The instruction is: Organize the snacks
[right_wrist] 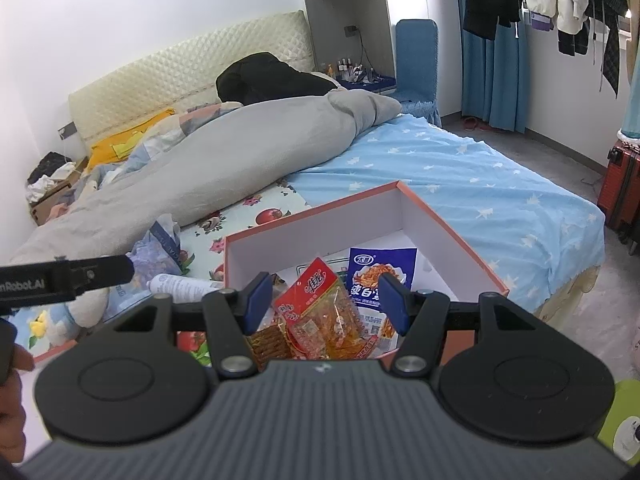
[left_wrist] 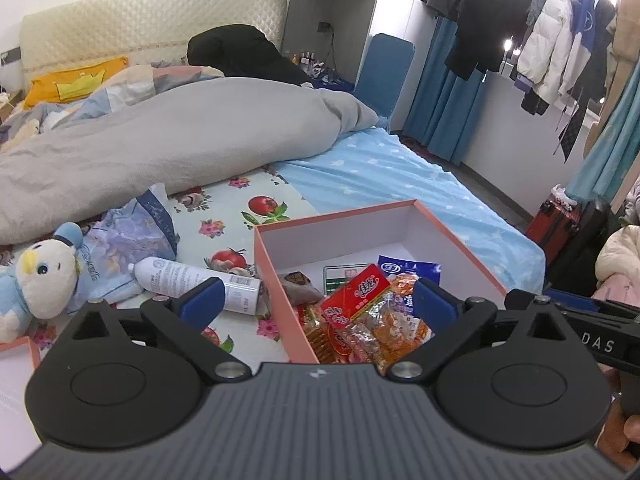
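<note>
"DAS" on one hand-held gripper (left_wrist: 592, 346) — "nRobot.AI" on the other (right_wrist: 24, 285).

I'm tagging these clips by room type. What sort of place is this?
Most likely a lived-in home bedroom: a bed with a rumpled grey duvet and padded headboard, plus coats on a clothes rail. The snack box sits on the bed.

My left wrist camera sat close above the box (left_wrist: 460, 236) on the bed (left_wrist: 400, 176), angled down toward the headboard (left_wrist: 152, 28), my right wrist camera looked likewise from further right, both shared the box (right_wrist: 452, 232), snacks (left_wrist: 356, 292), grey duvet (left_wrist: 160, 144).
</note>
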A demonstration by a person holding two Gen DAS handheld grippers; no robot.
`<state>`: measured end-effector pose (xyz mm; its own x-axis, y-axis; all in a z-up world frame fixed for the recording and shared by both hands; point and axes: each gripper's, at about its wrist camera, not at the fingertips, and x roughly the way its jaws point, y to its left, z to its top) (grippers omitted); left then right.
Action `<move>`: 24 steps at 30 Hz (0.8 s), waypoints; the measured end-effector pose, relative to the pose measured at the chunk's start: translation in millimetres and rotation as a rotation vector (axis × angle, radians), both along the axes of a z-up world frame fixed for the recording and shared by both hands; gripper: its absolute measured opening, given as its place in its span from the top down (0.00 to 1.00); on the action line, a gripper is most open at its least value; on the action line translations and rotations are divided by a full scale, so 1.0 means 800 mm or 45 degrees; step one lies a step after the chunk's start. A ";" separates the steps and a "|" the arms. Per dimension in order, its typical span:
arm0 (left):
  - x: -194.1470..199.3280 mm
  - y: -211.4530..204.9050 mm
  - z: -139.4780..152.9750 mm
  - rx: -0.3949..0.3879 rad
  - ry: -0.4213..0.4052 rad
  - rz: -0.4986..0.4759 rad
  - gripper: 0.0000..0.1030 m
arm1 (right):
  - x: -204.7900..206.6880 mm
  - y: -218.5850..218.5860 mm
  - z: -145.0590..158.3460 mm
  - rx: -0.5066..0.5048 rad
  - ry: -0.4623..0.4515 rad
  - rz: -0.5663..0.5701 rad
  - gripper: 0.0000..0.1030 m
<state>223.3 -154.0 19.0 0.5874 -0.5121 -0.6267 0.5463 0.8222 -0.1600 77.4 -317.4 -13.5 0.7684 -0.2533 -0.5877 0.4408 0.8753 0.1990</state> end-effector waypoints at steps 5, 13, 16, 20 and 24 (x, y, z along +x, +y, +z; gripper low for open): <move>-0.003 0.000 0.000 0.012 -0.007 -0.001 0.01 | 0.001 0.001 0.001 0.001 -0.001 0.006 0.41; -0.004 0.003 0.001 0.026 -0.007 0.021 0.01 | 0.001 0.003 0.002 -0.003 -0.005 0.000 0.41; -0.004 0.004 0.001 0.027 -0.002 0.022 0.01 | 0.001 0.004 0.002 -0.010 0.000 -0.006 0.41; -0.004 0.006 0.001 0.027 0.000 0.023 0.01 | 0.001 0.006 0.002 -0.011 -0.002 -0.004 0.41; -0.003 0.006 0.001 0.033 -0.005 0.029 0.01 | 0.002 0.005 -0.001 -0.003 0.005 -0.001 0.36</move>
<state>220.8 -149.3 19.6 0.6009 -0.4822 -0.6375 0.5281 0.8382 -0.1362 78.7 -313.5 -14.0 0.7657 -0.2556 -0.5902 0.4426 0.8752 0.1952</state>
